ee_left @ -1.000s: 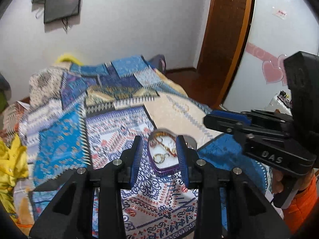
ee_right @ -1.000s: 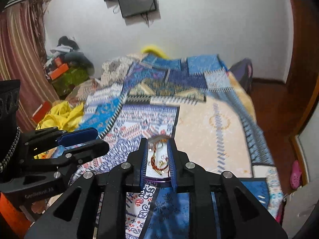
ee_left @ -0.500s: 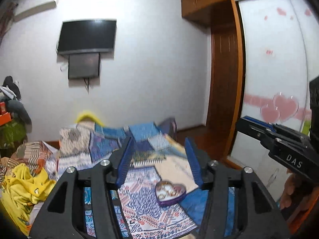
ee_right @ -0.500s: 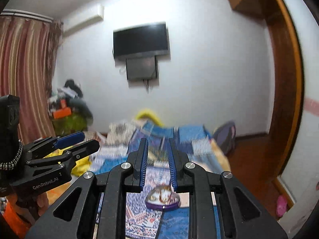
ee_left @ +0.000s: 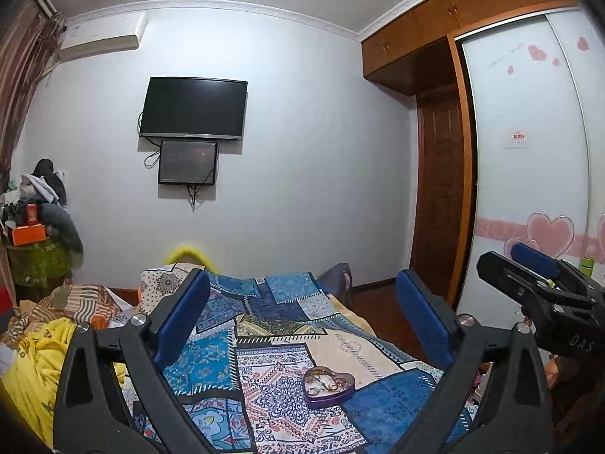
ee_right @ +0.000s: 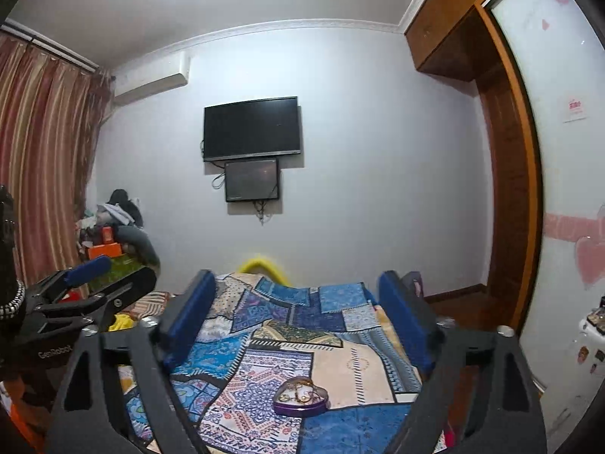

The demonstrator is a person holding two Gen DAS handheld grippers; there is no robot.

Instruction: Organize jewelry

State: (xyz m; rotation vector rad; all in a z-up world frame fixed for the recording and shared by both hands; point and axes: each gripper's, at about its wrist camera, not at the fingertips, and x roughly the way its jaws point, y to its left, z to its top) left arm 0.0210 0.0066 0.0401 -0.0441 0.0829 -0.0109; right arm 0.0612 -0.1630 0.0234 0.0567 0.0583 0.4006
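Note:
A purple heart-shaped box (ee_left: 328, 383) with gold rings and chains in it lies open on the patchwork blanket (ee_left: 264, 340) of a bed. In the right wrist view the box (ee_right: 300, 397) lies low in the middle. My left gripper (ee_left: 302, 295) points level, well back from and above the box, its jaws opening wide with nothing between them. My right gripper (ee_right: 297, 291) hangs the same way, jaws opening and empty. Each gripper shows at the edge of the other's view: the right gripper (ee_left: 506, 261) and the left gripper (ee_right: 98, 276).
A television (ee_left: 193, 108) hangs on the far wall with a smaller screen below it. A wardrobe (ee_left: 529, 151) and a wooden door (ee_left: 440, 196) stand at the right. Yellow cloth (ee_left: 34, 370) and piled clothes (ee_left: 34, 204) lie at the left, beside a striped curtain (ee_right: 41, 151).
Both grippers drew back and tilted up from the heart box, which now looks smaller and lower. Both pairs of jaws went from narrow to wide apart.

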